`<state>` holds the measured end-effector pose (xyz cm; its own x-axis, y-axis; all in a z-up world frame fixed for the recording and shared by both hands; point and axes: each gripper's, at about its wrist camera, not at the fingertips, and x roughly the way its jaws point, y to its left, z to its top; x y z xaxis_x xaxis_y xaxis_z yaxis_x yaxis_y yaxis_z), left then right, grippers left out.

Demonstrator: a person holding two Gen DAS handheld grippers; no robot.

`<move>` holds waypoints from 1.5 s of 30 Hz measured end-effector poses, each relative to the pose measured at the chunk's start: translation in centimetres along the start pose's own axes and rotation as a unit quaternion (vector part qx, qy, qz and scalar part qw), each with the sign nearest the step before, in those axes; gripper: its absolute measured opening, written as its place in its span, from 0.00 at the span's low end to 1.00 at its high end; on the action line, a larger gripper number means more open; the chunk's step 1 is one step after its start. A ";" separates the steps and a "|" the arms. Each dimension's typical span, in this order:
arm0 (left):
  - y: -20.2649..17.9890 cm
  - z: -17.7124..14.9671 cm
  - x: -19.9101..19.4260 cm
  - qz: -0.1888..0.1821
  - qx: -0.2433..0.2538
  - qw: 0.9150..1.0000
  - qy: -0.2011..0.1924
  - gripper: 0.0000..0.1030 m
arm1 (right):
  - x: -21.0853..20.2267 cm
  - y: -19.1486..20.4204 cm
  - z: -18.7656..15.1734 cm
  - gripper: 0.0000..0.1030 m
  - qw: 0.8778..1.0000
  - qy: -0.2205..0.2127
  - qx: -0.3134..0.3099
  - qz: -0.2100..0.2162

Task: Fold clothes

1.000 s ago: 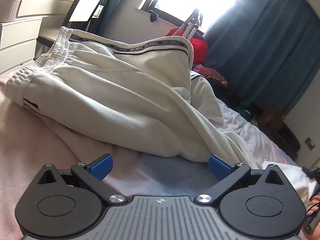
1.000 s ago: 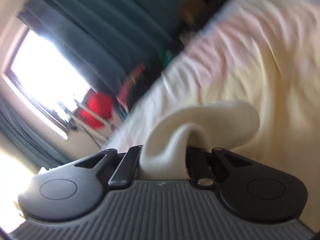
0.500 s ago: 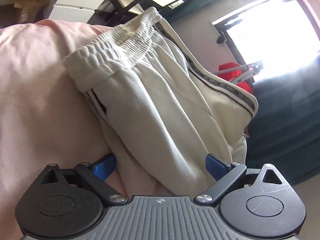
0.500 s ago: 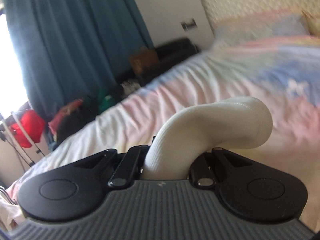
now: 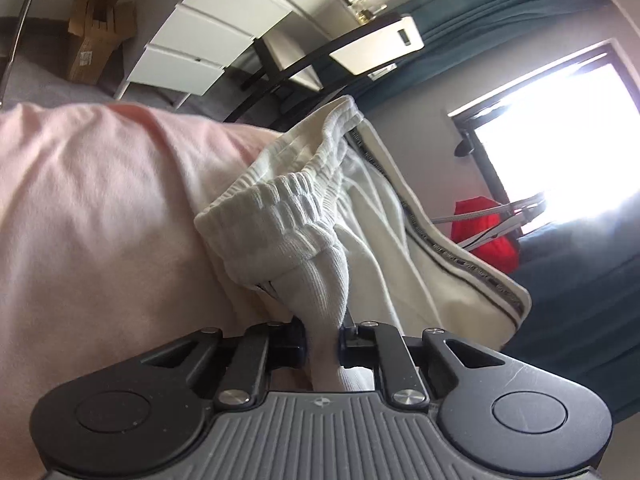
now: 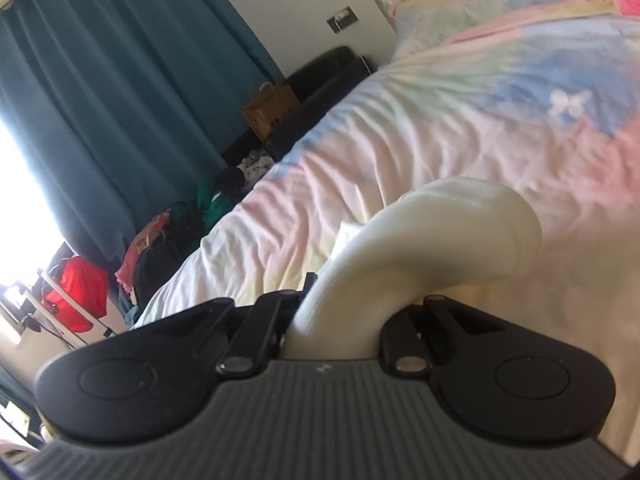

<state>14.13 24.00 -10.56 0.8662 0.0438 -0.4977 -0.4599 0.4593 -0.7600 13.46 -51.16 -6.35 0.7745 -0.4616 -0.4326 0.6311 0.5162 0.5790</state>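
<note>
**A:** Cream ribbed knit, that's what both tools are biting. The joggers lie on the pink duvet, and the left gripper has its jaws pinched narrow on a fold of cloth right under the elastic waistband. Why grab there instead of the band itself?

**B:** My guess: the gathered band is bulky, while the fabric just below it bunches thin enough to clamp. You get control of the top corner without fighting the elastic.

**A:** Fair. The right gripper is also closed on cloth, a thick rolled bit of the same cream stuff that curls up and over its right finger. It's blurry, so I can't tell which part of the garment it is. Cuff, maybe?

**B:** Can't tell either. That camera looks across the tie-dye bedding toward the curtain, so the hand seems held up off the bed.

**A:** So one end each, which is probably the point: two held ends let you bring one over the other.

**B:** Yep. Looks like an early fold to me, since the joggers are rumpled, not flat, with the striped side tape wandering along the far edge. The risk I'd flag is the fat roll slipping out of the right grip.
</note>
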 end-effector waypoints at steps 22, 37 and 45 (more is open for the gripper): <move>5.5 7.3 -9.0 -0.015 -0.011 0.999 0.049 0.14 | -0.8 -10.2 3.1 0.12 0.992 0.050 0.116 -0.023; 6.8 6.8 -7.7 -0.053 -0.085 0.993 0.067 0.10 | -2.4 -9.3 4.0 0.06 0.995 -0.001 0.103 -0.007; 6.3 6.2 -11.0 0.004 -0.034 0.999 0.042 0.10 | -4.6 -6.9 4.3 0.06 0.992 -0.077 0.026 -0.091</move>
<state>2.89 31.95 -7.29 0.8442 -0.0275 -0.5354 -0.4819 0.3986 -0.7803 5.36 -55.71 -5.37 0.6291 -0.6510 -0.4247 0.7537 0.3773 0.5381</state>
